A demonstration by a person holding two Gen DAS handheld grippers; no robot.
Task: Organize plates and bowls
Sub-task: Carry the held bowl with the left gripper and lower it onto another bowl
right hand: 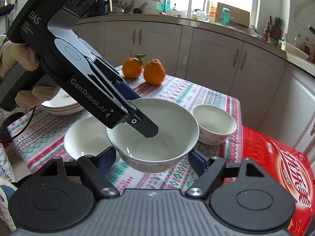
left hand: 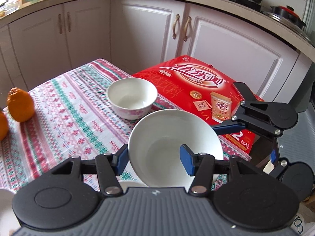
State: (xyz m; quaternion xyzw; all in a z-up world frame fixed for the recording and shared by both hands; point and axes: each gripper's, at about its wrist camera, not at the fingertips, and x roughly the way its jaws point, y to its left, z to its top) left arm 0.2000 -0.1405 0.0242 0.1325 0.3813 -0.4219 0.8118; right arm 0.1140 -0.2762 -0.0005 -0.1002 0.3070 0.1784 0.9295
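My left gripper point(left hand: 154, 160) is shut on the rim of a white bowl point(left hand: 169, 137), one finger inside and one outside, holding it tilted above the table. The same bowl point(right hand: 157, 135) shows in the right wrist view with the left gripper point(right hand: 135, 116) clamped on its far rim. My right gripper point(right hand: 152, 161) is open, its blue pads on either side of the bowl's base, apart from it. A second white bowl point(right hand: 86, 137) sits on the table to the left. A pink-flowered bowl point(left hand: 132, 100) point(right hand: 214, 124) stands further off. Stacked white plates point(right hand: 61, 104) lie at the left.
Two oranges point(right hand: 143, 69) stand at the table's far end; one shows in the left wrist view point(left hand: 20, 105). A red drink carton point(left hand: 198, 90) point(right hand: 279, 173) sits beside the patterned tablecloth point(left hand: 65, 106). White kitchen cabinets point(left hand: 149, 33) surround the table.
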